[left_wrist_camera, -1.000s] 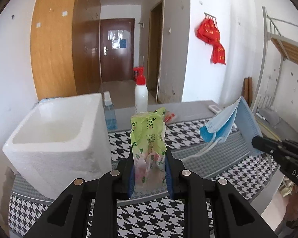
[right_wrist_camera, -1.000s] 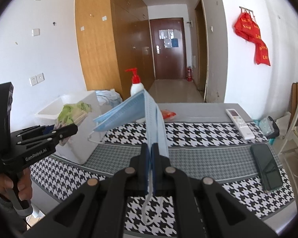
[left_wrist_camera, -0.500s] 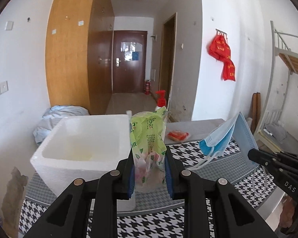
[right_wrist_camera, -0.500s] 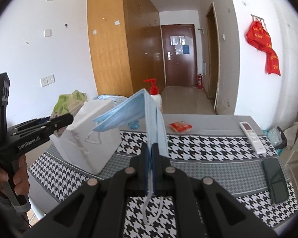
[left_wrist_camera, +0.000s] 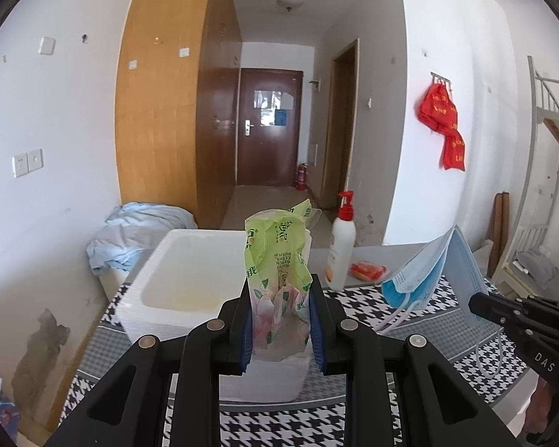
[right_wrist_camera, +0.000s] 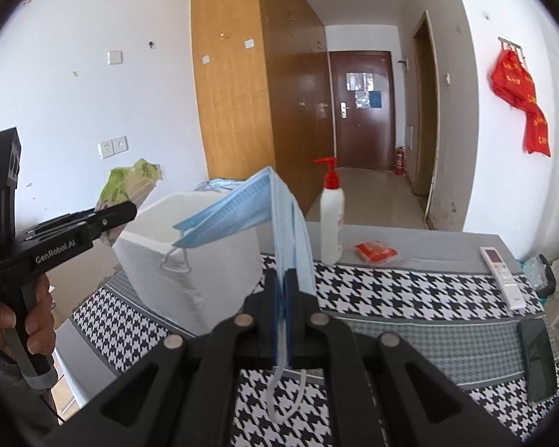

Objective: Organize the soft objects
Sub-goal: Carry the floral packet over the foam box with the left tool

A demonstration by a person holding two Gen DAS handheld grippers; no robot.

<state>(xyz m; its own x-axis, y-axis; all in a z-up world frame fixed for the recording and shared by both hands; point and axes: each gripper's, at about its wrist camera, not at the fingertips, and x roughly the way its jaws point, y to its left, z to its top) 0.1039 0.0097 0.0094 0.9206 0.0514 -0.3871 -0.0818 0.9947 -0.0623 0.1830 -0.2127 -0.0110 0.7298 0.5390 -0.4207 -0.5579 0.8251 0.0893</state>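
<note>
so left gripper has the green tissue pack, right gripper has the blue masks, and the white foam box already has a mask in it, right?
Not quite. The white foam box looks empty in the left wrist view. The rest stands: left gripper clamps the green tissue pack, right gripper pinches the blue masks.

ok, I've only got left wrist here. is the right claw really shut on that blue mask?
Observer: Yes. The right claw pinches the mask flat between its pads, and an ear loop hangs below the jaws.
Operator: anything further right on the table? my view cuts off.
Observer: A white remote lies toward the right end.
Operator: that all?
Observer: No. A dark phone lies nearer the camera, flat on the houndstooth cloth.
</note>
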